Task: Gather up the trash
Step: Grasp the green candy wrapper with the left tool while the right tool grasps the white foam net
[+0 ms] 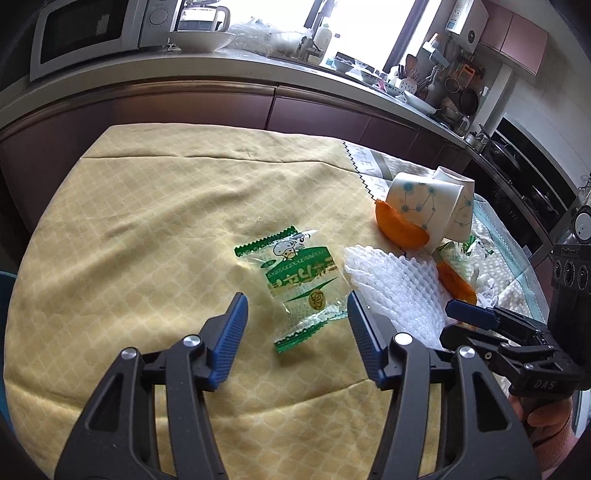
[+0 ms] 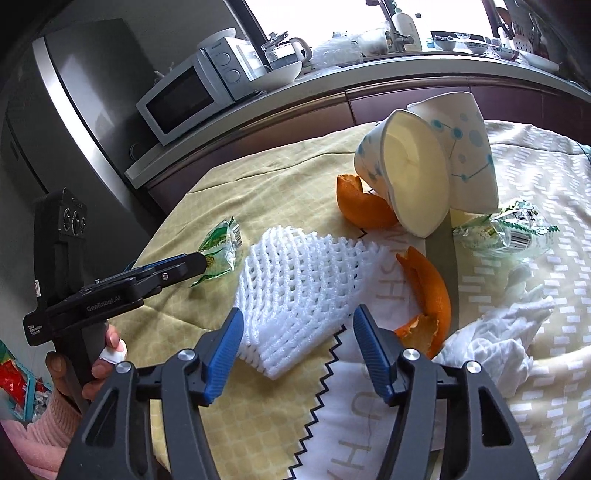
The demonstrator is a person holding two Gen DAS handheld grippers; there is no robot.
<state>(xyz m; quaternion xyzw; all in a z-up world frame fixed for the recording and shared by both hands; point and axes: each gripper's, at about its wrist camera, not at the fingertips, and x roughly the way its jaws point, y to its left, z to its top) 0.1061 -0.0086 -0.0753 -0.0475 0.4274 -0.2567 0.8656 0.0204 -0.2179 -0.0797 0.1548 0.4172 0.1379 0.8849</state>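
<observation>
Several bits of rubbish lie scattered over the yellow tablecloth (image 1: pixel 147 221). Nearest the left gripper (image 1: pixel 295 325) is a green-and-clear snack wrapper (image 1: pixel 293 280), flat on the cloth with its near crimped end lifted slightly; the jaws stand apart on either side of that end, pressing on nothing. It looks feather-light, thin and slippery, so a pinch on the raised crimped seam should hold better than one on the smooth middle. Just right of it sits a white foam fruit net (image 2: pixel 299 284), soft, springy and nearly weightless; the right gripper (image 2: pixel 297 332) hovers with its jaws parted around the net's near corner, not yet squeezing. Any fold of it should take a grip, though it will compress a good deal.

Farther right and beyond the net are two pieces of orange peel (image 2: pixel 428 291), curled, fairly stiff and best taken across an edge. Two paper cups (image 2: pixel 424 162) lie tipped together at the far side, light and easily crushed. A second crumpled wrapper (image 2: pixel 506 229) lies right of the cups, and a wad of white tissue (image 2: pixel 491 339) at the near right. A kitchen counter with a microwave (image 1: pixel 85 33) runs behind the table.
</observation>
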